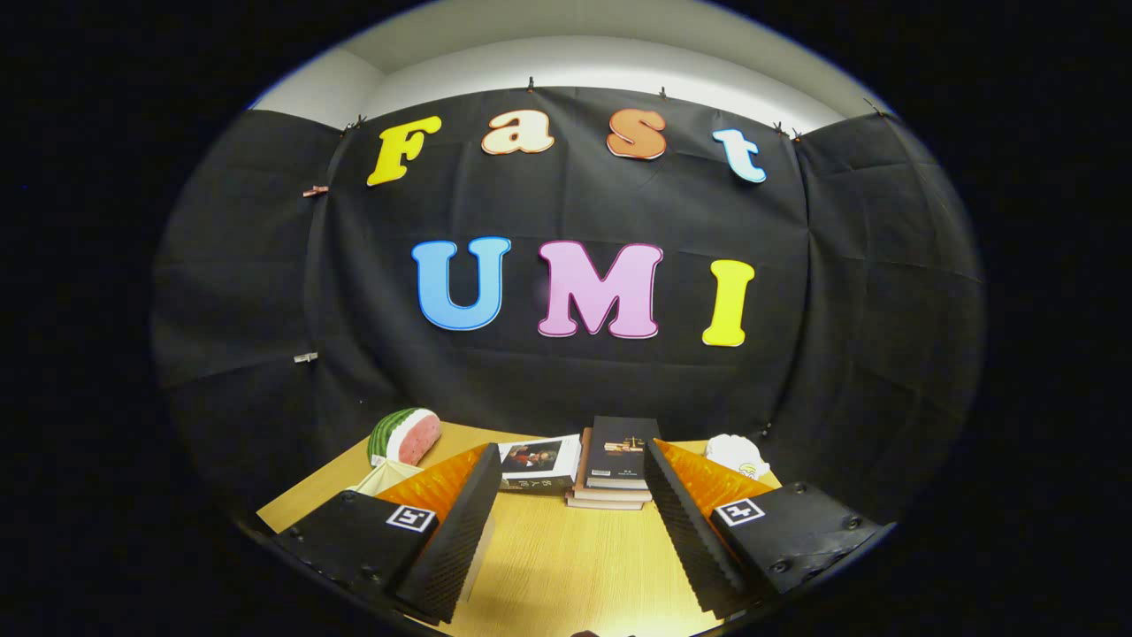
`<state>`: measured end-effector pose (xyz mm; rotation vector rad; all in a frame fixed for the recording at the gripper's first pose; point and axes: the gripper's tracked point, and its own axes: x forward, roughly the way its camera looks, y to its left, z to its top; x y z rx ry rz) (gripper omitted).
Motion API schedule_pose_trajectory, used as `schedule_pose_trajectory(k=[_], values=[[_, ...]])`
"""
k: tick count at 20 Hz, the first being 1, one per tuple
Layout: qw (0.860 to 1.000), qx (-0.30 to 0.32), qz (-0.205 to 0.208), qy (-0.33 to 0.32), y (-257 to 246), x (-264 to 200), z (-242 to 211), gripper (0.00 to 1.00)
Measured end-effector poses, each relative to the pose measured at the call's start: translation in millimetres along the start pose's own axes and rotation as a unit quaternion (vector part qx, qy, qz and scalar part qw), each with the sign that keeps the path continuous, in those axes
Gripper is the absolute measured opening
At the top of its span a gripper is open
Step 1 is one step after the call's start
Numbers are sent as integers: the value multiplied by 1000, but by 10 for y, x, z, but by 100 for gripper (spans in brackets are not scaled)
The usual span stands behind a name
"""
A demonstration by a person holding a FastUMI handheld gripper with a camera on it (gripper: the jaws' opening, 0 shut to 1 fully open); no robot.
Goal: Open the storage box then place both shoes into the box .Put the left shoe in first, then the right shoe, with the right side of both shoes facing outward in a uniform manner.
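My gripper is held level above the wooden table, its two fingers spread wide apart and nothing between them. It points at the back of the booth. No shoe and no storage box can be seen from here.
Beyond the fingertips a stack of books lies at the table's far edge, with another book beside it. A watermelon-slice toy sits at the back left. A white object rests at the back right, behind the right finger.
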<state>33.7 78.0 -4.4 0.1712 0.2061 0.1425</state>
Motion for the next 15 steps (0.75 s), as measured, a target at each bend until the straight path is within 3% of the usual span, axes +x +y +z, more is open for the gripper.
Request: schedule_pose_trajectory(k=[4, 15], values=[[999, 1, -23, -24, -83, -115, 33, 97], [999, -4, -32, -10, -200, -168, -145, 96]])
